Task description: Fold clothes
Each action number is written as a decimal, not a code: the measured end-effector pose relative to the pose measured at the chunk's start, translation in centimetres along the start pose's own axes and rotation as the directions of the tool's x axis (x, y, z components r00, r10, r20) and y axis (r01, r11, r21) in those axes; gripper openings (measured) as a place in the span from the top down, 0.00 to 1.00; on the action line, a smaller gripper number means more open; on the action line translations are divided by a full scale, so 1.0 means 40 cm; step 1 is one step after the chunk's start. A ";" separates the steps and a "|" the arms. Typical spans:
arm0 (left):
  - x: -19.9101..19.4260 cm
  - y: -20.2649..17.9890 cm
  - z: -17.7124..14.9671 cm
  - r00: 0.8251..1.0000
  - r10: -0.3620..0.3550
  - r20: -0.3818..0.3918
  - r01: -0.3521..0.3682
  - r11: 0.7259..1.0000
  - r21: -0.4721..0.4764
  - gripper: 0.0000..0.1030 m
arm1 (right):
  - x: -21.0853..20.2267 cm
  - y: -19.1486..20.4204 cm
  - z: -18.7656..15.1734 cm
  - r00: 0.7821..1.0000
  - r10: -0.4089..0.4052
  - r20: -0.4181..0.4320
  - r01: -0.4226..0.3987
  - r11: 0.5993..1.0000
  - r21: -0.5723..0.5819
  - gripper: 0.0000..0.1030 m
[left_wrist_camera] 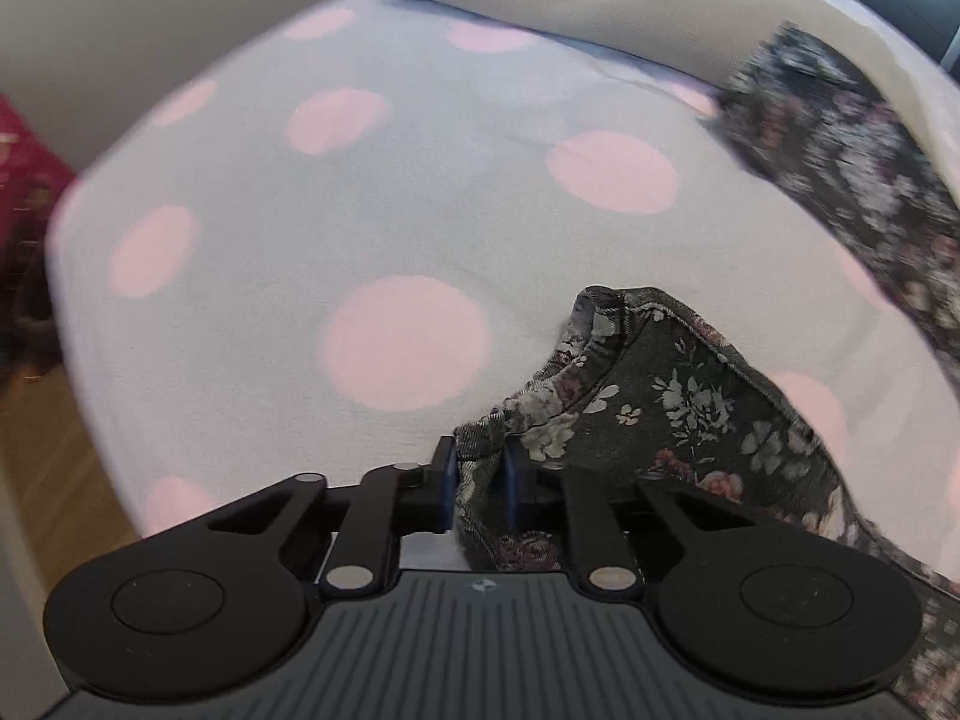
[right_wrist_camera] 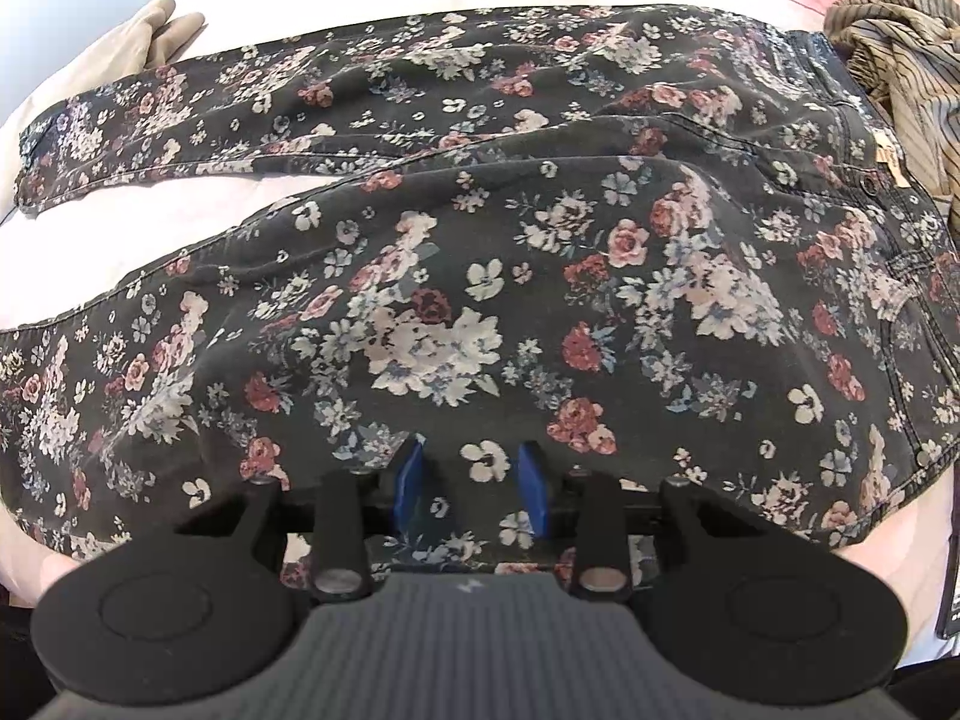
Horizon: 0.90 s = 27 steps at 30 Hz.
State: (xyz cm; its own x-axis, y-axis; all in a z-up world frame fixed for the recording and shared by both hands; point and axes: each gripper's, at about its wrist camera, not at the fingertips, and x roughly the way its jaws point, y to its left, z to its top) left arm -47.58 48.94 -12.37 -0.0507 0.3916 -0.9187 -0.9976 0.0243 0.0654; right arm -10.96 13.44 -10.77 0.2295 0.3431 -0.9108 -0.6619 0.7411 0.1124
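Spotted bed sheet (left_wrist_camera: 372,228) carries the floral trousers (right_wrist_camera: 480,276), spread flat, judged soft, limp and light, best taken at hem or waistband; left claw (left_wrist_camera: 480,468) pinches a leg hem, right claw (right_wrist_camera: 471,480) stands open above the cloth.

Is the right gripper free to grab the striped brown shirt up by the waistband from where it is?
Probably yes. The right gripper hangs open over the floral trousers, and the striped shirt lies uncovered beyond the waistband, with nothing between but flat fabric.
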 end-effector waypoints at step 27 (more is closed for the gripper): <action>-0.225 -0.195 -0.031 0.972 -0.123 0.199 0.050 0.941 0.336 0.78 | -0.149 -0.249 0.047 0.992 -0.079 0.102 0.088 0.993 -0.083 0.62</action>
State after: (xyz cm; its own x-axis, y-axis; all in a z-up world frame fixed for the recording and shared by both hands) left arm -39.38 44.10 -5.10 0.0826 0.5611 -0.8236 -0.9248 0.3511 0.1464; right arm -4.40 5.07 -5.71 0.3529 0.3406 -0.8715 -0.6963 0.7178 -0.0014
